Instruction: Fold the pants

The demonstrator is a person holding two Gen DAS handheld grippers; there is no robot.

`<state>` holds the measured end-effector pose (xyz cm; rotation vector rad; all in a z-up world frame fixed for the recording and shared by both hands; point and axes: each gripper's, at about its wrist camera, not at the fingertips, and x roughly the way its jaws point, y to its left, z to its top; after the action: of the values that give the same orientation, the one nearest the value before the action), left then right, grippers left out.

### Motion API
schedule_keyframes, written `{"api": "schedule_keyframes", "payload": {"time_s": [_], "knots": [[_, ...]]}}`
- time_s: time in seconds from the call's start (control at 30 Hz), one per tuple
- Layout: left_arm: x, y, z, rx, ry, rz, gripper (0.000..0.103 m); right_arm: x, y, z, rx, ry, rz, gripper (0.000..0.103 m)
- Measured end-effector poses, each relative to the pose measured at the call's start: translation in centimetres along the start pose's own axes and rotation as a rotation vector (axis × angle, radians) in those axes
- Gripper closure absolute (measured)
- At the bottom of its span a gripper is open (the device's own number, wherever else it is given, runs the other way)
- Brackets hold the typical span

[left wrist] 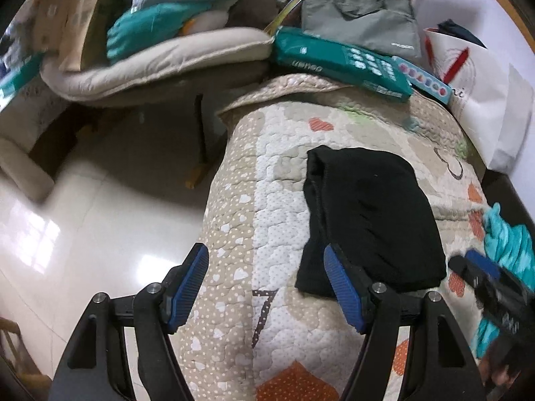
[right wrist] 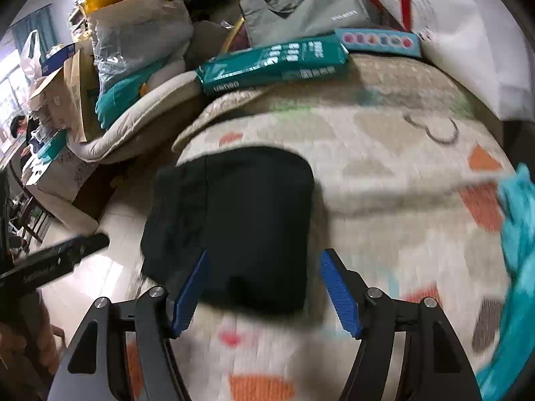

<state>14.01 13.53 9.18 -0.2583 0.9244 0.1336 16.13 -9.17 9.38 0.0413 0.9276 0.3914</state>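
The black pants (left wrist: 371, 217) lie folded into a compact rectangular bundle, flat on the heart-patterned quilt (left wrist: 267, 200).

A quilted bed cover (left wrist: 284, 200) with heart prints carries folded black pants (left wrist: 371, 217); beyond the pants lies a green package (left wrist: 337, 63), right of them turquoise cloth (left wrist: 508, 237).

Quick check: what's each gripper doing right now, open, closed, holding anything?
Left gripper: open, holding nothing.
Right gripper: open, holding nothing; the folded pants lie on the quilt.
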Motion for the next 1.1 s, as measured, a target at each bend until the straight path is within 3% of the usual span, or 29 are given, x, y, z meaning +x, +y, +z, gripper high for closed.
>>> {"api": "schedule_keyframes", "payload": {"time_s": [0.2,0.33,0.5,0.67,0.87,1.1], "knots": [[-3.4,-1.9,-2.7,0.006,-0.055,-0.015,0.032,-3.7,0.6,-5.9,-0.008,0.003,-0.038,0.025],[-5.8,-3.5,-5.2,0.061,-0.116,0.031,0.031,-5.1,1.2,-8.1,-0.033,-0.006,-0.066,0.025],[-9.0,-3.5,-7.8,0.029,-0.157,0.11,0.028,-6.3,1.7,-8.3,-0.032,-0.045,-0.071,0.024],[-12.7,-4.7,-8.8,0.08,-0.269,0.224,0.015,-7.8,2.8,-8.6,-0.082,-0.087,-0.07,0.023],[-16.0,-6.9,-9.8,0.138,-0.39,0.263,0.006,-8.7,2.9,-8.6,-0.084,-0.104,-0.052,0.022],[-18.1,-7.6,-10.1,0.13,-0.45,0.276,0.002,-9.3,2.3,-8.2,-0.046,-0.116,-0.038,0.021]]}}
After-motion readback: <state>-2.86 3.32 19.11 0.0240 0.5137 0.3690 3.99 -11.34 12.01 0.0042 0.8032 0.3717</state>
